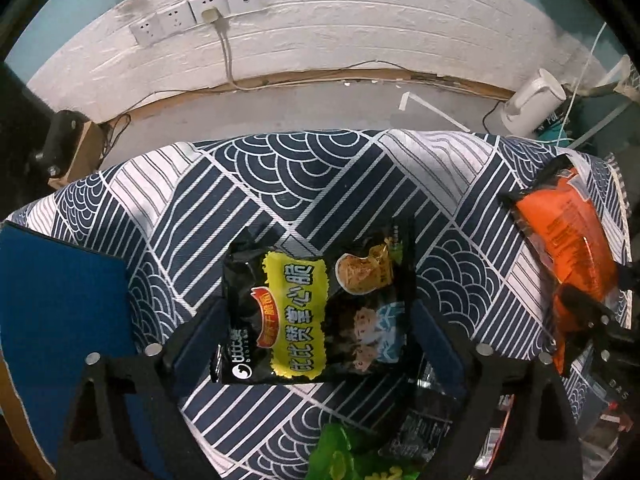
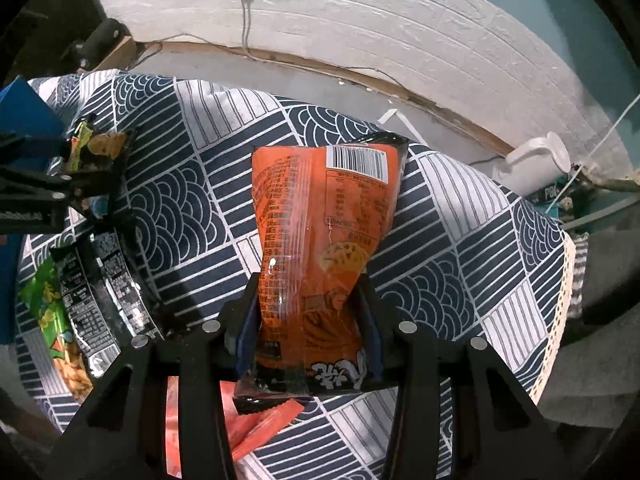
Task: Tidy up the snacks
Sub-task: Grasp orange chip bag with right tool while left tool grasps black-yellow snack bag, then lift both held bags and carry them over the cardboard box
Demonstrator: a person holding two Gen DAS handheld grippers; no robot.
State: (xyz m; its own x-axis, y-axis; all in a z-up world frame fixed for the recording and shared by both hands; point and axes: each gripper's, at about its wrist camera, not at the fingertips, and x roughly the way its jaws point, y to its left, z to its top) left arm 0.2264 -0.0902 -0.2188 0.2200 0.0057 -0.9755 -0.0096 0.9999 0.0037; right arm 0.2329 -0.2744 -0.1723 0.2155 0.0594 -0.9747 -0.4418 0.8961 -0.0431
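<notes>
My left gripper (image 1: 316, 320) is shut on a black snack bag with a yellow label (image 1: 316, 308), held above the patterned tablecloth (image 1: 280, 184). My right gripper (image 2: 310, 312) is shut on an orange snack bag (image 2: 320, 220), barcode side up, over the cloth. The orange bag and right gripper also show at the right edge of the left wrist view (image 1: 568, 240). The left gripper with its black bag shows at the left of the right wrist view (image 2: 92, 168).
A green snack bag (image 2: 52, 320), a black bag (image 2: 104, 280) and red-orange packets (image 2: 260, 424) lie on the cloth. A blue box (image 1: 60, 320) stands at the left. A white kettle (image 1: 532, 100) and cables sit on the floor by the wall.
</notes>
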